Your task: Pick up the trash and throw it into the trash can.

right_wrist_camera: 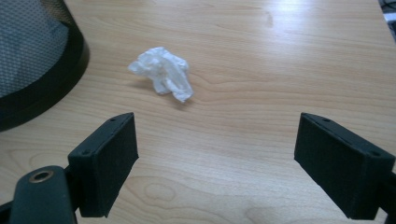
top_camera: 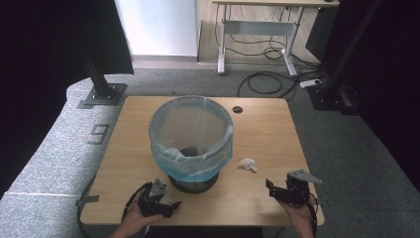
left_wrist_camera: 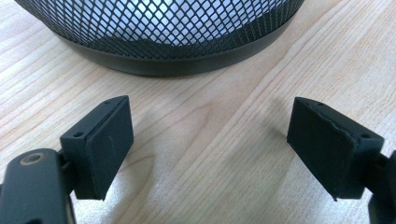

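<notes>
Nearest me, both hands sit at the near edge of the light wooden table (top_camera: 267, 129). My left gripper (top_camera: 168, 204) rests low over the tabletop, its two black jaws spread wide with nothing but bare wood grain between them. My right gripper (right_wrist_camera: 217, 168) is likewise held just above the table at the near right, jaws standing wide apart and gripping nothing.

A little beyond the right gripper, the small crumpled white paper wad (right_wrist_camera: 162, 73) lies loose on the wood, apart from both jaws and roughly ahead of the gap between them. In the high view it lies to the right of the bin's base, near but not touching it.

Farther in, at the table's middle, stands the round black wire-mesh waste bin (left_wrist_camera: 177, 32), upright, lined with a pale blue plastic bag (top_camera: 193, 166) folded over its rim. Its base is just ahead of my left gripper.
</notes>
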Available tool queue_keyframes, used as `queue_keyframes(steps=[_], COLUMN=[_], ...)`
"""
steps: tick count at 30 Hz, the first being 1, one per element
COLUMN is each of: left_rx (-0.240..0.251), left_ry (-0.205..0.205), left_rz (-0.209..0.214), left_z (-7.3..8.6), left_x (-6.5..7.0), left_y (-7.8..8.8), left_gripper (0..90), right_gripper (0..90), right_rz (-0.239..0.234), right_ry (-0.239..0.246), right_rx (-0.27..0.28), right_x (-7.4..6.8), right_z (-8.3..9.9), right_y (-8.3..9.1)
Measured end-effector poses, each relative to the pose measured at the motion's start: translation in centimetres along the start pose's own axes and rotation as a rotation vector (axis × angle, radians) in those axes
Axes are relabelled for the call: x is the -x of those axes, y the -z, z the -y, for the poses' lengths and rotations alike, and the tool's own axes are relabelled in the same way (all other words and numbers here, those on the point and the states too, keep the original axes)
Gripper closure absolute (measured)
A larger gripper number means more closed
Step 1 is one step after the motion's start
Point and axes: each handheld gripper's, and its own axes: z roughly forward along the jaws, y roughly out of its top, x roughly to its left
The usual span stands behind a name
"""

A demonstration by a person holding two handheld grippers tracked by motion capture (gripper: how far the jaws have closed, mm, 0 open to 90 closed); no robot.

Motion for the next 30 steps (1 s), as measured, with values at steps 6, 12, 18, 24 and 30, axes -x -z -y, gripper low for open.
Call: queue_keyframes(steps=[6,12,18,24,30], left_rx=[0.001,0.0,0.001,0.0,0.001], left_ry=[0.003,0.003,0.003,0.004,0.005], left_rz=[-0.007,-0.007,-0.007,-0.008,-0.01], left_z=[0.02,0.02,0.02,0.02,0.02], left_x=[0.05,0.05,0.05,0.07,0.1], left_y=[0.02,0.02,0.02,0.02,0.02], left_gripper=[14.4,14.4,14.4,14.4,14.4], right_gripper=[12.5,13.9,17.8,18.9,19.9], right_rz=[0.011,0.002,0.021,0.02,0.008], right_ry=[-0.007,0.018,0.026,0.033,0.037], right_rx=[-0.014,-0.008,0.018,0.035,0.027], right_x=[0.19,-0.24,-0.25,-0.44,-0.73], right_z=[0.03,0.0,0.01,-0.12,-0.32], right_y=[-0.43,-0.62,-0.51,-0.41,-0.79])
